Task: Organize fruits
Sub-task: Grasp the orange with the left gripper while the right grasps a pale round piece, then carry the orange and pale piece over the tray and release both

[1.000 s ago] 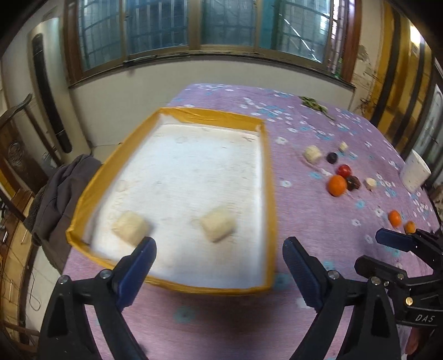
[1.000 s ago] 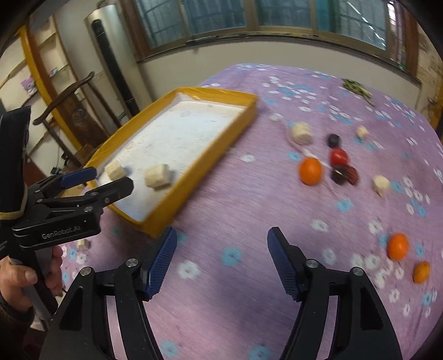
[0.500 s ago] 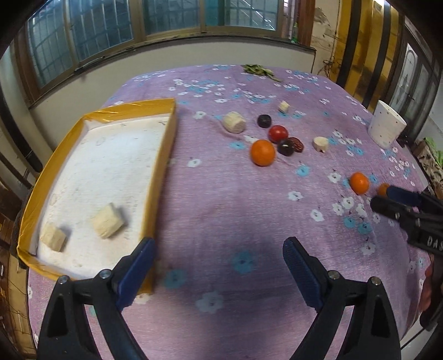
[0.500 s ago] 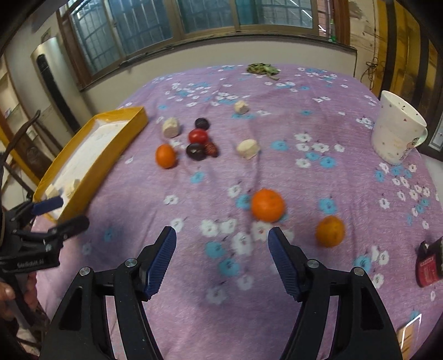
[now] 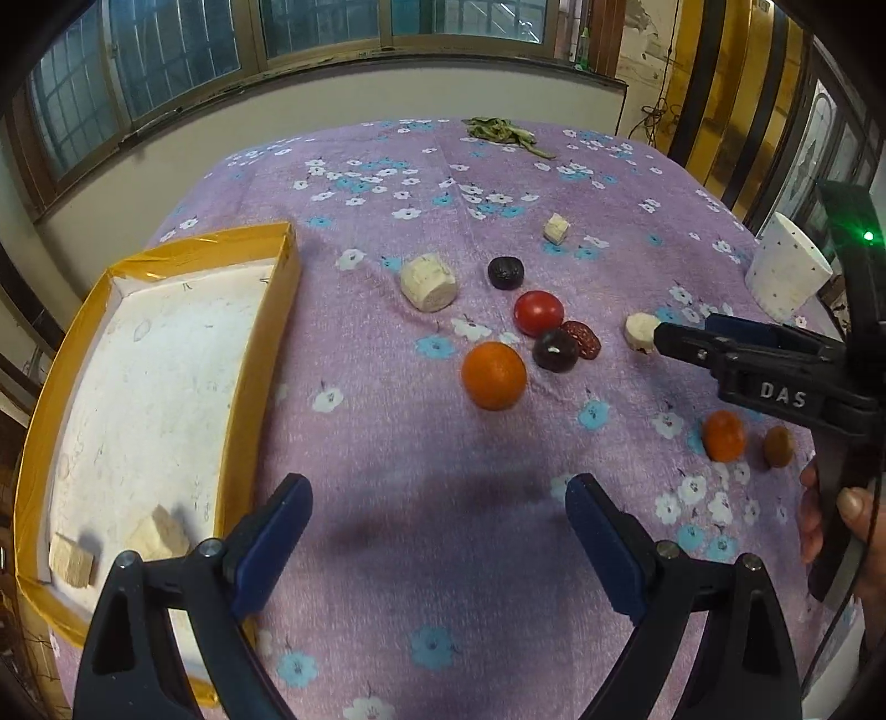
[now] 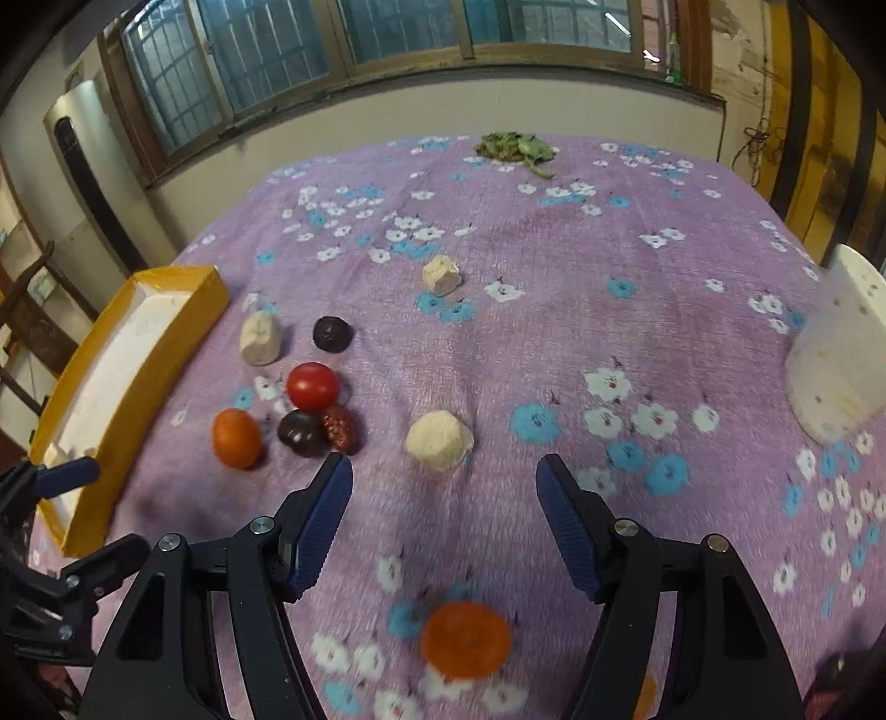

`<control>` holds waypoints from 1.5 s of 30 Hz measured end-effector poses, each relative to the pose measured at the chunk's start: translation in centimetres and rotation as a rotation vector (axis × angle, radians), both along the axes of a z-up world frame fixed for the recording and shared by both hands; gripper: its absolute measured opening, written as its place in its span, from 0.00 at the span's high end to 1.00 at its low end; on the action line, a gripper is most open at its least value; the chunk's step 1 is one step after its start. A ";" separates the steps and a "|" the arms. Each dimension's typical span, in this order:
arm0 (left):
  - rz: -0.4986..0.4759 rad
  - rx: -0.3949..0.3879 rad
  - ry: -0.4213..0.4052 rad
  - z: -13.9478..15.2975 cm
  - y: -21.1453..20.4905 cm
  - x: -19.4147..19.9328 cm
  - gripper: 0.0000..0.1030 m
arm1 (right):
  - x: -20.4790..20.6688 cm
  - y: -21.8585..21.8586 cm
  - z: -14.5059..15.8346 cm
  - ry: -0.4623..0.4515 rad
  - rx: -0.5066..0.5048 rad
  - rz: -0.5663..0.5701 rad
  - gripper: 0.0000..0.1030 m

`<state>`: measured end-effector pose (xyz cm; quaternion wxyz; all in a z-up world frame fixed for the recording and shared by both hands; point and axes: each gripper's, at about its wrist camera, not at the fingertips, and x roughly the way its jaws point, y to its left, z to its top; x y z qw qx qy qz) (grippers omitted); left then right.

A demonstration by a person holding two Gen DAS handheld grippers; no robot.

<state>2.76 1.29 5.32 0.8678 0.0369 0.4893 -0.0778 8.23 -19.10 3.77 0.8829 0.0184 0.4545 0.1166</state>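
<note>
Fruits lay scattered on the purple flowered surface (image 5: 387, 454), both pairs of fingers spread and empty.

Left gripper (image 5: 437, 531) hung at the lower middle of its view with nothing between its fingers, over bare cloth between the yellow tray (image 5: 266, 354) at the left and the fruit cluster at the centre: an orange (image 5: 494, 375), a red tomato (image 5: 538, 313), two dark fruits and pale chunks. Two pale chunks (image 5: 116, 545) sat in the tray's lower corner, probably sorted there already. Right gripper (image 6: 443, 520) was also released, with another orange (image 6: 465, 639) low between its arms and a pale chunk (image 6: 438, 440) just above its fingers, perhaps the next target. A white cup (image 6: 836, 360) stood at the right edge; barred windows (image 6: 387, 33) ran along the top.
</note>
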 end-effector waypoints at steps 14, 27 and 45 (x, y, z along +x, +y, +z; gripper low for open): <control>-0.022 -0.036 0.027 -1.5 -1.2 4.6 0.08 | 2.6 1.4 -2.3 0.014 -0.106 0.103 0.70; -0.064 -0.170 0.041 -3.6 -1.1 6.5 0.63 | 1.0 0.5 -1.0 0.004 -0.047 0.066 0.69; -0.090 -0.224 -0.066 1.3 2.9 -1.8 0.63 | -7.4 4.4 1.6 -0.056 -0.032 0.071 0.70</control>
